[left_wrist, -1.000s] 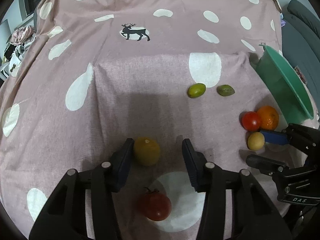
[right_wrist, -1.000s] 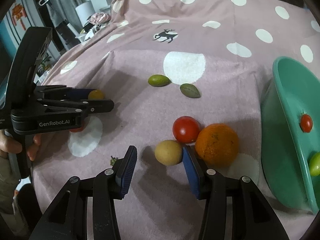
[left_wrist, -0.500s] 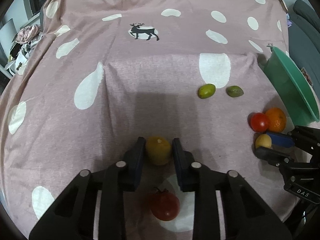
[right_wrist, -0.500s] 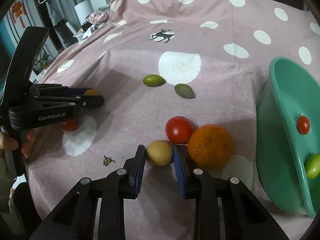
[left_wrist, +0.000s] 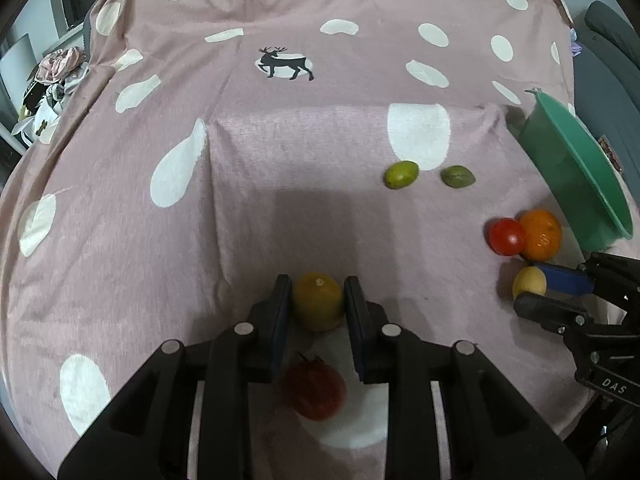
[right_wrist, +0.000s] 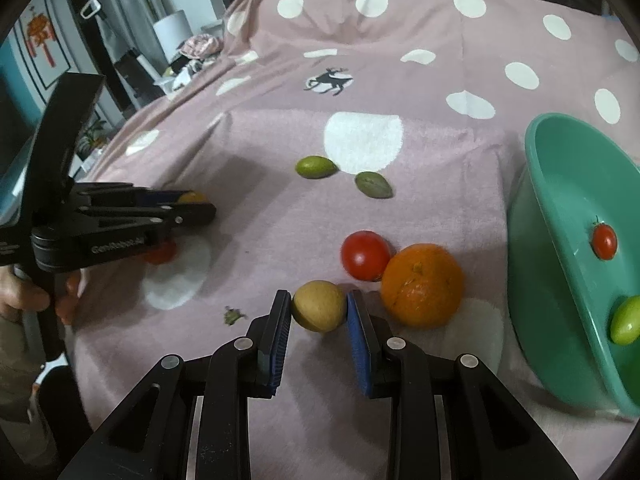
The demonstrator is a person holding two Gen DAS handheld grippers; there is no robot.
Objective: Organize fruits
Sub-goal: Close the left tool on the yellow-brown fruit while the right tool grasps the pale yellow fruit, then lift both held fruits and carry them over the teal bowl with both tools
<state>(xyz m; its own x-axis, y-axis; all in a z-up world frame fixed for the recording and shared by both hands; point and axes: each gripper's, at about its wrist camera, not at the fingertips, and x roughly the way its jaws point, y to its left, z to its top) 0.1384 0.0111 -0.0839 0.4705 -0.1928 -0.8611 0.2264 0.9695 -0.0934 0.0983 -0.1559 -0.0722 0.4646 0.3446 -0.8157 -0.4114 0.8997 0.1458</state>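
Your left gripper pinches the round yellow-orange fruit on the pink dotted cloth; your right gripper pinches the small tan round fruit. Lift both straight, then carry them to the green plastic bowl without squeezing harder.

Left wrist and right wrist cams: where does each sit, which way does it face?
Left wrist: on the left gripper, facing along its fingers at a yellow fruit they clamp; right gripper at the right edge.
Right wrist: on the right gripper, fingers on a tan fruit; left gripper and hand at left.
Shared: orange, green bowl.
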